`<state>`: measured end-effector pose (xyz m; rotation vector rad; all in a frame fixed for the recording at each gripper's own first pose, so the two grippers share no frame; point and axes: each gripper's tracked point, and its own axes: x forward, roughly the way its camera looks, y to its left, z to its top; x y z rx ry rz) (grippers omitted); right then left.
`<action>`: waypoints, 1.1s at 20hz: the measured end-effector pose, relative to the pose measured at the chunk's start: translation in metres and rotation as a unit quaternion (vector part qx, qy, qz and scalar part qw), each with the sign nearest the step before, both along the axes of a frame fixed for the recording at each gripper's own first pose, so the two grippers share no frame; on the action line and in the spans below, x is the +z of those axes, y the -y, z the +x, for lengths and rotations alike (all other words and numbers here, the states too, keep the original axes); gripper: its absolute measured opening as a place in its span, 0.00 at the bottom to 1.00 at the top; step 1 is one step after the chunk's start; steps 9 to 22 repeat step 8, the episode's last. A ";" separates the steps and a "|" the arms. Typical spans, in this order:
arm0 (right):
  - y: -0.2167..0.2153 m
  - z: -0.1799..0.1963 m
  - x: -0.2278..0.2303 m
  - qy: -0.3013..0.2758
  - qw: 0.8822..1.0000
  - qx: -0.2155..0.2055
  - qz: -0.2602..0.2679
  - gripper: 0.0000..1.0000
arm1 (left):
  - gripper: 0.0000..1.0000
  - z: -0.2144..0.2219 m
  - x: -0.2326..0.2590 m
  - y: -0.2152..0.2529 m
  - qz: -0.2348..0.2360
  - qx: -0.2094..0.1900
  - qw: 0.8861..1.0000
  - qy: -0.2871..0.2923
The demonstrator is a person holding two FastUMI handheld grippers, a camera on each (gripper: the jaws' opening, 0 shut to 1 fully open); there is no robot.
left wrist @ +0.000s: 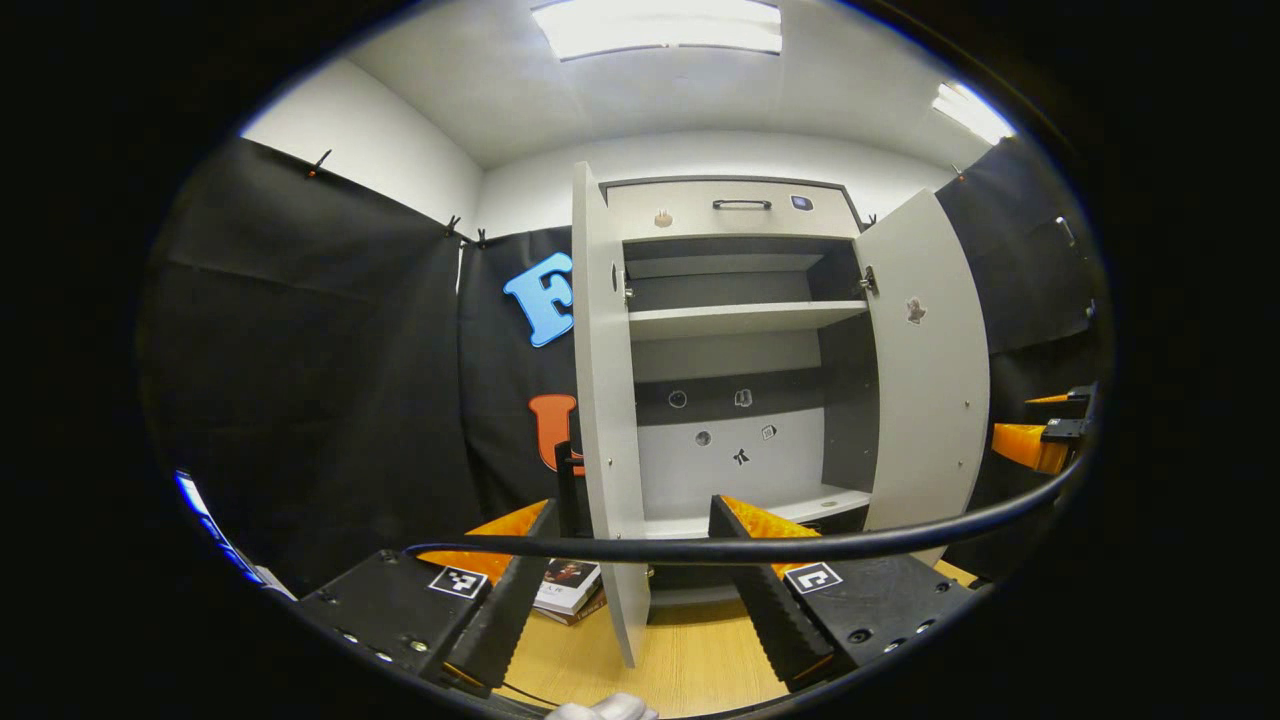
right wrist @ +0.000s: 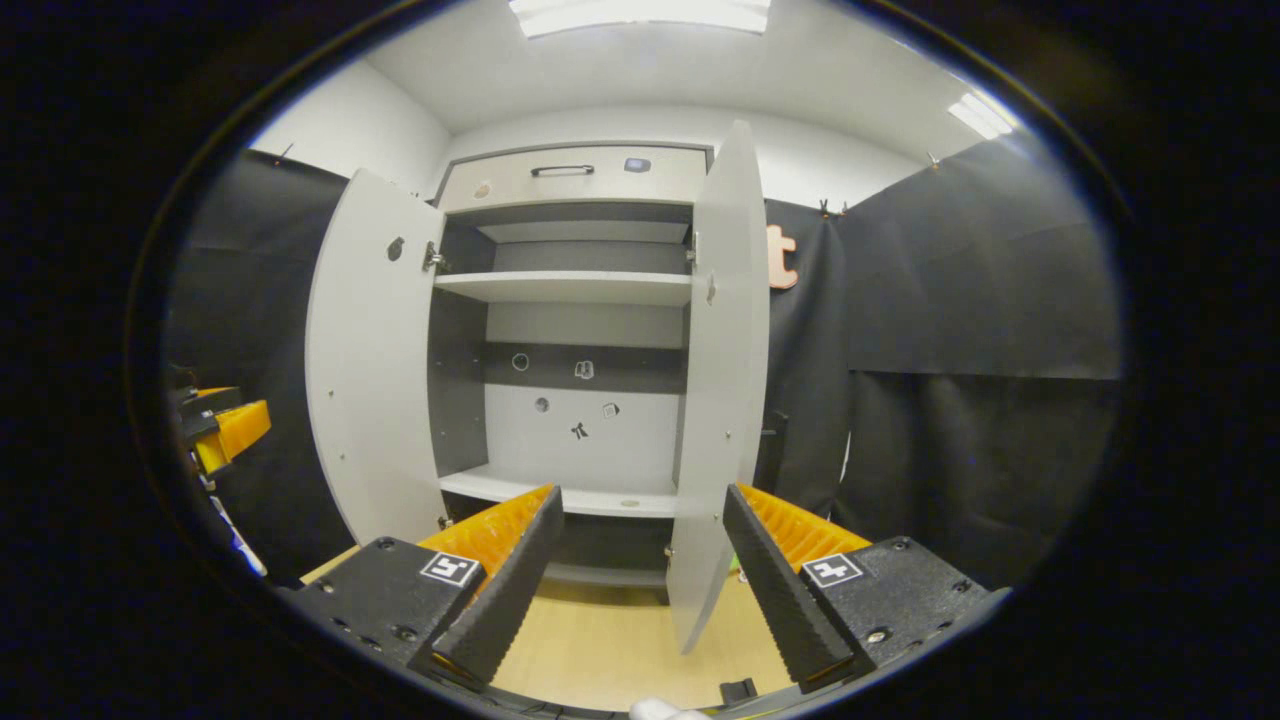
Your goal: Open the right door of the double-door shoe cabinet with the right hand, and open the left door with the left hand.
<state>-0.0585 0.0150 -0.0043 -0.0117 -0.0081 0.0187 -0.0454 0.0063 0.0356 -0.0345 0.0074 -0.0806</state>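
Ahead of the left claw, spread wide and gripping nothing, the shoe cabinet stands with two flat pale doors swung out: left door edge-on, right door angled. From the right gripper view, the right claw likewise gapes, ridged fingers flanking the right door's lower edge; two shelves visible.

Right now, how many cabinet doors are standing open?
2: the left door is swung out edge-on between the left gripper's open jaws, and the right door likewise stands between the right gripper's open jaws.
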 end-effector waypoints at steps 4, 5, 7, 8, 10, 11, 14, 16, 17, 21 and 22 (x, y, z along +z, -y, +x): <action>0.001 0.002 0.004 0.005 1.000 -0.004 0.000 1.00 | 0.92 0.002 0.001 0.002 -0.003 -0.002 1.000 0.001; 0.000 0.002 0.004 0.006 1.000 -0.003 0.002 1.00 | 0.92 0.003 0.000 0.002 -0.005 -0.002 1.000 -0.001; -0.001 0.003 0.006 0.008 1.000 -0.003 0.007 1.00 | 0.92 0.004 -0.001 -0.001 -0.005 0.000 1.000 -0.001; -0.001 0.003 0.007 0.009 1.000 -0.003 0.007 1.00 | 0.92 0.005 -0.002 -0.001 -0.005 0.001 1.000 -0.001; -0.001 0.003 0.007 0.009 1.000 -0.003 0.007 1.00 | 0.92 0.005 -0.002 -0.001 -0.005 0.001 1.000 -0.001; -0.001 0.003 0.007 0.009 1.000 -0.003 0.007 1.00 | 0.92 0.005 -0.002 -0.001 -0.005 0.001 1.000 -0.001; -0.001 0.003 0.007 0.009 1.000 -0.003 0.007 1.00 | 0.92 0.005 -0.002 -0.001 -0.005 0.001 1.000 -0.001; -0.001 0.003 0.007 0.009 1.000 -0.003 0.007 1.00 | 0.92 0.005 -0.002 -0.001 -0.005 0.001 1.000 -0.001; -0.001 0.003 0.007 0.009 1.000 -0.003 0.007 1.00 | 0.92 0.005 -0.002 -0.001 -0.005 0.001 1.000 -0.001; -0.001 0.003 0.007 0.009 1.000 -0.003 0.007 1.00 | 0.92 0.005 -0.002 -0.001 -0.005 0.001 1.000 -0.001; -0.001 0.003 0.007 0.009 1.000 -0.003 0.007 1.00 | 0.92 0.005 -0.002 -0.001 -0.005 0.001 1.000 -0.001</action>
